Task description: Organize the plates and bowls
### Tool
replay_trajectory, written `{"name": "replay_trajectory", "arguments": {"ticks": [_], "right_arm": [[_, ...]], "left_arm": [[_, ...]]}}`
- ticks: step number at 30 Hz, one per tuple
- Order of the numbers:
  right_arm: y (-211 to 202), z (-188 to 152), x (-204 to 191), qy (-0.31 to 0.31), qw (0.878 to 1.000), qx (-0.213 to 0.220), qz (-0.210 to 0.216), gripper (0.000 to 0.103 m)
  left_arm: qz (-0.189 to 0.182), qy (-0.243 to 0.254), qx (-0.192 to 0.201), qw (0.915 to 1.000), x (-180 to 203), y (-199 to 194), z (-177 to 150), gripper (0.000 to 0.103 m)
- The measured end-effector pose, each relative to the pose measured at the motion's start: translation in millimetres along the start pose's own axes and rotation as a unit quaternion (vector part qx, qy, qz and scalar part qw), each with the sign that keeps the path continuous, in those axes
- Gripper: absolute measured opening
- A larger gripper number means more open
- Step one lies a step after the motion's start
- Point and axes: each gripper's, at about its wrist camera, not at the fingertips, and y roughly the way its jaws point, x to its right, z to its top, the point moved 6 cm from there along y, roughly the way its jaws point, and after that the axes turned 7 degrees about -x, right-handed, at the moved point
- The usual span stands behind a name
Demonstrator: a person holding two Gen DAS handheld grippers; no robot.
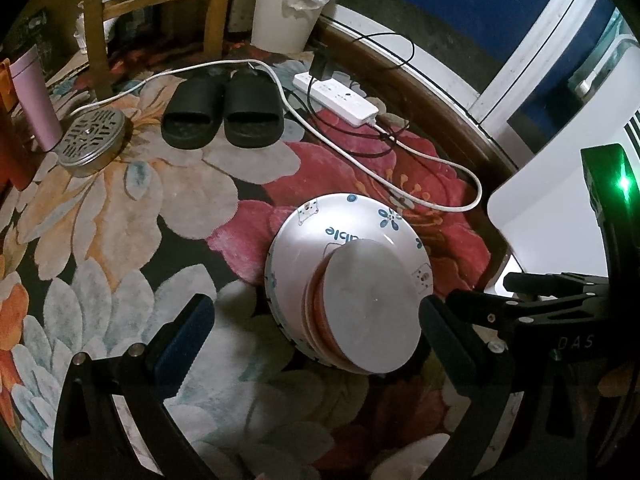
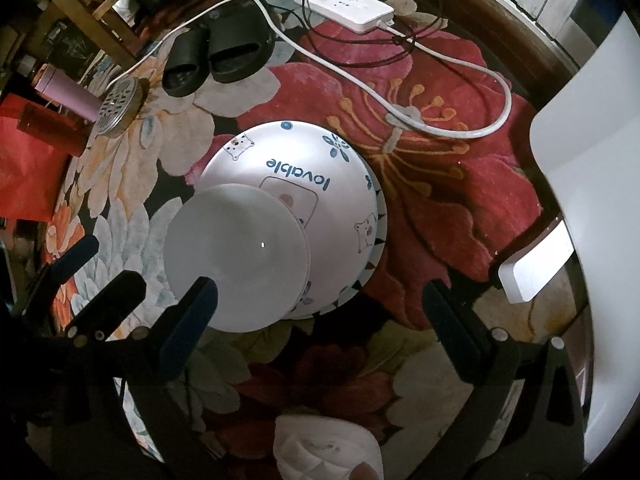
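1. A stack of dishes (image 1: 348, 280) sits on a floral rug (image 1: 120, 208), near its middle: a large white bowl (image 2: 296, 184) printed with "lovable" and small blue flowers, with a smaller plain white bowl (image 2: 236, 256) on top, leaning off to one side.
2. In the left wrist view, reddish rims show between the top piece and the big bowl, so more dishes lie in between; how many, I cannot tell.
3. In the right wrist view, a thin plate rim (image 2: 380, 232) sticks out under the big bowl's far side.
4. The left tongs (image 1: 316, 328) are spread wide with nothing between them. They flank the stack, the right finger just beside the top bowl's edge; I cannot tell if it touches.
5. The right tongs (image 2: 320, 308) are also spread wide and hold nothing. Their left finger overlaps the near edge of the small bowl; contact is unclear.
6. Bare rug lies to the left of the stack and in front of it.
7. A white cable (image 1: 400, 168) loops across the rug just behind the stack and runs to a white power strip (image 1: 336, 96).
8. Black slippers (image 1: 222, 110) sit well behind, next to a round metal tin (image 1: 90, 142) and a pink tumbler (image 1: 34, 100).
9. A white appliance (image 2: 592, 168) stands close on the right.
10. A dark wooden border (image 1: 420, 76) edges the far side, with chair legs (image 1: 96, 28) and a white bin (image 1: 286, 8) beyond.
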Motion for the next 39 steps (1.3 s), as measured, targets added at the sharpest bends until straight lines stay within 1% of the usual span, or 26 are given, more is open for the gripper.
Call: {"name": "replay_trajectory", "arguments": {"ticks": [4,14,20,26,29,39], "right_arm": [[-2,1,-2,0.002,1.0,0.004,0.006,0.102],[-4,4,-6,-0.007,1.0,0.009,0.006,0.101],[-4,3,-7,-0.004,1.0,0.01,0.014,0.101],[-4,3,-10,-0.007,1.0,0.013,0.017,0.101],[-7,3,-12,-0.01,1.0,0.019,-0.002,0.101],[-10,3,-15,-0.02,0.999,0.027,-0.016,0.101]], "left_arm": [[0.001,-0.003,0.006,1.0,-2,-2,0,0.102],[-0.002,-0.008,0.011,0.9999,-4,-6,-1,0.102],[0.0,-0.009,0.017,0.9998,-5,-9,-2,0.102],[0.001,-0.011,0.017,0.9998,-7,-10,-2,0.102],[0.003,-0.012,0.02,0.9997,-7,-11,-3,0.102],[0.008,-0.014,0.021,0.9996,-7,-13,-3,0.102]]}}
